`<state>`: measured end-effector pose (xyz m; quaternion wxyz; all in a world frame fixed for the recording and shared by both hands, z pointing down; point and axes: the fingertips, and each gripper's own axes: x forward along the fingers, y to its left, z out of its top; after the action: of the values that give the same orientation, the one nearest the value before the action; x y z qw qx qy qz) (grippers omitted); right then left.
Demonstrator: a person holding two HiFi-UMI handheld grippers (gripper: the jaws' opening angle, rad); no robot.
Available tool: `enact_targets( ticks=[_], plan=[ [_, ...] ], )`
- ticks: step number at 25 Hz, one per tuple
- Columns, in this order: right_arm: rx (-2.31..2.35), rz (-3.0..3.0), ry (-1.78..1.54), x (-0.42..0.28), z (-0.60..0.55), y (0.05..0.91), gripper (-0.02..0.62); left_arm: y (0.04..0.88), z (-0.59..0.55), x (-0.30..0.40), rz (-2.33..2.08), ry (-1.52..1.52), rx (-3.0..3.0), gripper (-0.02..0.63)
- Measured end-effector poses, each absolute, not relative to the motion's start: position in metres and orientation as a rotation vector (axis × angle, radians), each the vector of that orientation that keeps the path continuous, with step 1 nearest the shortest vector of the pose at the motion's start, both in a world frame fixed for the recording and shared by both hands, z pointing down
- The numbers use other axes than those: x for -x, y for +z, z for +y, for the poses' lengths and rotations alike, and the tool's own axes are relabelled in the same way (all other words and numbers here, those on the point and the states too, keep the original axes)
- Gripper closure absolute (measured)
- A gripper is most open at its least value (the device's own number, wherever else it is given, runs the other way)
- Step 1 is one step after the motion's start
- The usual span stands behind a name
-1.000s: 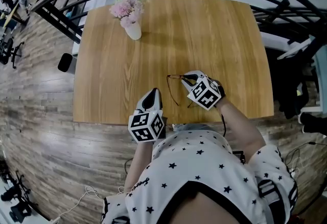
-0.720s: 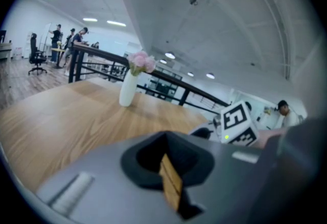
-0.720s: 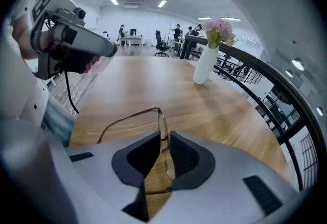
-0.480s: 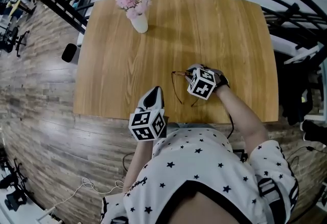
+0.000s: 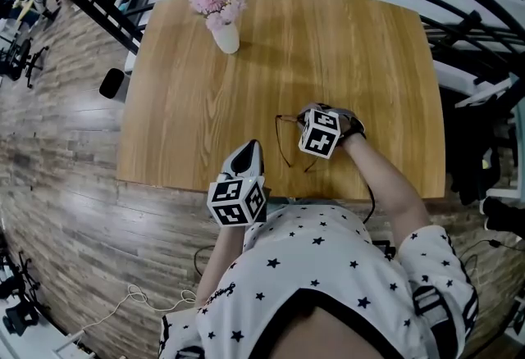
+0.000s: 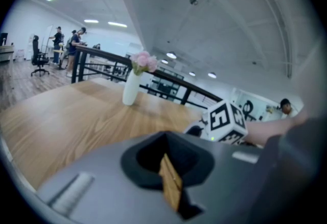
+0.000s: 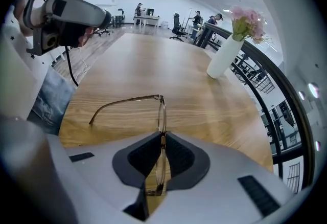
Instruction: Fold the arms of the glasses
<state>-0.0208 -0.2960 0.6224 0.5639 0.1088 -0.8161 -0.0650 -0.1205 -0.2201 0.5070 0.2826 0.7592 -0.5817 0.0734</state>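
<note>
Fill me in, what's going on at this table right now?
A person is working at a wooden table with a two-jaw gripper in each hand. The right gripper is shut on the front frame of a pair of glasses, held just over the tabletop. One arm of the glasses sticks out to the side, not yet folded. The left gripper is shut and empty, near the table's near edge and apart from the glasses. A white vase of pink flowers stands at the far side.

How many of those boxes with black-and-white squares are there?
2. The left cube sits on the left gripper by the near edge of the table. The right cube sits on the right gripper, which grips the glasses. None seems hidden.
</note>
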Motion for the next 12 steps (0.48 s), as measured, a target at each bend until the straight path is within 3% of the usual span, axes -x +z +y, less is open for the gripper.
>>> enact_targets(
  ticks=[12],
  plan=[
    [-0.456, -2.019, -0.206, 0.021, -0.299, 0.578, 0.574, 0.502, -0.219, 0.124, -1.579, 0.178, -2.048, 0.599]
  ],
)
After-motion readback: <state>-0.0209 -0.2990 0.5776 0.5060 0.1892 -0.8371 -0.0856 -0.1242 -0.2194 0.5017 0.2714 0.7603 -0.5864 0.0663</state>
